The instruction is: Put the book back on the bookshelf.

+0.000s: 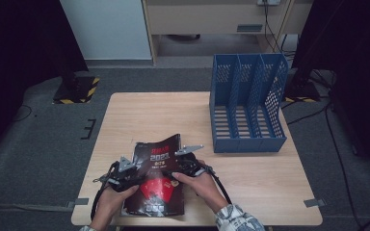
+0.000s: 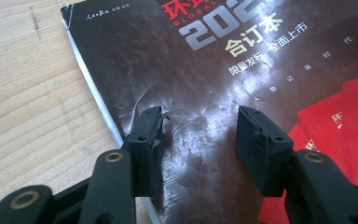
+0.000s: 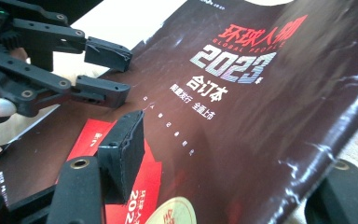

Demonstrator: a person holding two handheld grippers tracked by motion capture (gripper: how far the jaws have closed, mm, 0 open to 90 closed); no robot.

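Magazine (image 3: 242, 116) cover reads "GLOBAL PEOPLE 2023".

We read this as a lab or office recording bay: a small wooden table (image 1: 250, 183) on grey carpet (image 1: 38, 159), black curtains (image 1: 19, 43) at 9 and 3 o'clock, hazard-striped stand base (image 1: 77, 90) at 10 o'clock, floor cables (image 1: 335, 144).

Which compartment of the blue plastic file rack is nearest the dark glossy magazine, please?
The leftmost compartment in the high view; the others stand farther right.
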